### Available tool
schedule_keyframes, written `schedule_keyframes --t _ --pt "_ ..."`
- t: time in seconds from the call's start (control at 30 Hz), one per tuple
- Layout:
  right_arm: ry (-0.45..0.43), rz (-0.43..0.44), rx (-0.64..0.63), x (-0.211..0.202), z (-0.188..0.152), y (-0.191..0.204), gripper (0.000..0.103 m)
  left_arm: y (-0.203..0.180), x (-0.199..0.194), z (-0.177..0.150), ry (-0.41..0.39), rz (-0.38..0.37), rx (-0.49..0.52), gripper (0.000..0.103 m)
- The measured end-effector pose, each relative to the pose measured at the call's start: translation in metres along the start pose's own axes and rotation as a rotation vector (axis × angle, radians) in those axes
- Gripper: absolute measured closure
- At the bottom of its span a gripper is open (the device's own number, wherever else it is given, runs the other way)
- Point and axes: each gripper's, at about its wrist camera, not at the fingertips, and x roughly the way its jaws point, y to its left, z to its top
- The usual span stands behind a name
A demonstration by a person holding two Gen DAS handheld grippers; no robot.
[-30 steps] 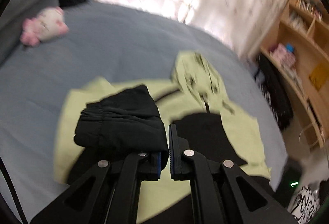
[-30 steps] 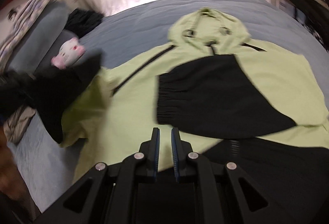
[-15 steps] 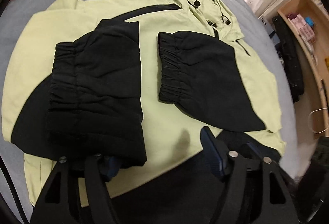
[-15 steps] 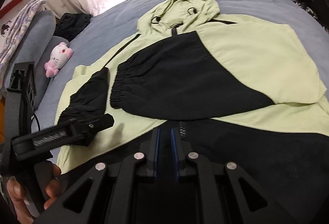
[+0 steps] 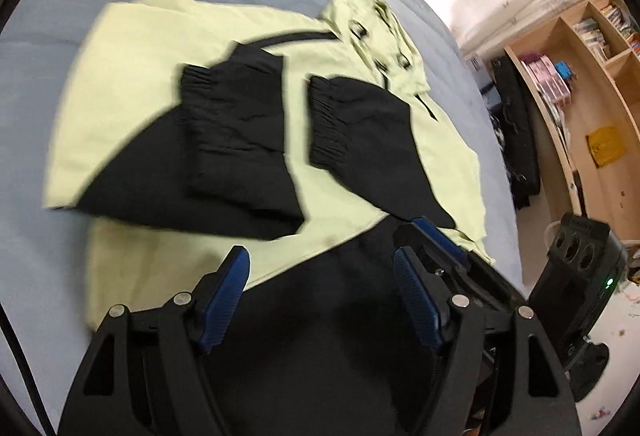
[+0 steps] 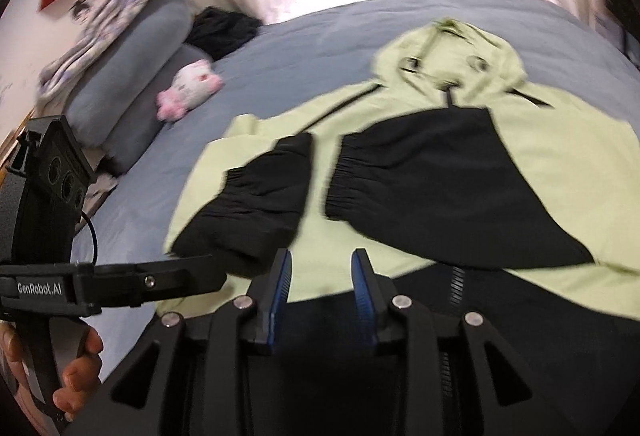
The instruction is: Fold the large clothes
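Observation:
A lime-green and black hooded jacket (image 5: 160, 76) lies face up on a grey-blue bed (image 5: 60, 276). Both black sleeves are folded in over its chest: the left sleeve (image 5: 240, 144) and the right sleeve (image 5: 368, 144) lie side by side, apart. My left gripper (image 5: 320, 272) stands open just above the black hem (image 5: 320, 340), with nothing between its pads. My right gripper (image 6: 322, 272) hovers over the same hem (image 6: 520, 356); its jaws are opening and grip nothing. One of its blue pads (image 5: 438, 236) shows beside my left gripper.
A pink-and-white plush toy (image 6: 188, 88) lies near grey pillows (image 6: 132, 48) at the bed's head, with a dark garment (image 6: 224, 28) behind. A wooden bookshelf (image 5: 580, 84) and a black bag (image 5: 516, 140) stand past the bed's right side. A hand (image 6: 76, 372) holds the left tool.
My left gripper let go of the left sleeve, which now lies folded on the chest, then opened and dropped toward the hem. My right gripper's jaws went from shut to parted.

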Motion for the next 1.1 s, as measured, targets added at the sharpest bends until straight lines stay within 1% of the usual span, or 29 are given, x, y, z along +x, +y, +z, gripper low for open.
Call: schedule_keyframes --t 0.07,0.1,0.2,0.33,0.47,0.53,0.67,0.8,0.87,0.93,0.97,1.0,1.03,1.1 --pt "0.01 0.026 -0.062 0.005 0.003 0.016 0.071 0.009 -0.013 -0.003 -0.04 0.024 -0.016 0.03" --pt "0.015 0.033 -0.089 0.008 0.004 0.023 0.071 0.017 -0.024 -0.006 -0.072 0.04 -0.033 0.03" --pt "0.04 0.047 -0.191 0.024 0.007 0.049 0.071 0.038 -0.045 -0.008 -0.13 0.086 -0.081 0.03" --pt "0.091 0.02 -0.312 0.055 0.009 0.077 0.071 0.066 -0.062 -0.007 -0.159 0.132 -0.138 0.03" --pt "0.151 -0.014 -0.415 0.083 0.009 0.092 0.071 0.088 -0.064 -0.008 -0.166 0.117 -0.195 0.03" --pt "0.159 -0.031 -0.46 0.09 0.009 0.098 0.071 0.1 -0.064 -0.009 -0.163 0.103 -0.218 0.03" --pt "0.188 -0.045 -0.495 0.104 0.009 0.107 0.071 0.112 -0.057 -0.012 -0.151 0.1 -0.243 0.03" --pt "0.197 -0.066 -0.546 0.115 0.007 0.12 0.071 0.118 -0.054 -0.014 -0.147 0.092 -0.26 0.03" --pt "0.225 -0.037 -0.528 0.119 0.008 0.121 0.071 0.12 -0.054 -0.015 -0.145 0.083 -0.264 0.03" --pt "0.248 0.029 -0.475 0.122 0.012 0.118 0.071 0.12 -0.055 -0.016 -0.146 0.075 -0.261 0.03" --pt "0.256 0.046 -0.459 0.123 0.013 0.116 0.07 0.121 -0.056 -0.016 -0.147 0.079 -0.257 0.03" --pt "0.266 0.063 -0.442 0.126 0.014 0.113 0.066 0.121 -0.055 -0.016 -0.146 0.085 -0.255 0.03" --pt "0.271 0.061 -0.43 0.129 0.015 0.111 0.063 0.123 -0.055 -0.017 -0.145 0.091 -0.255 0.03" --pt "0.289 0.043 -0.409 0.136 0.014 0.107 0.062 0.125 -0.054 -0.017 -0.142 0.09 -0.261 0.03"
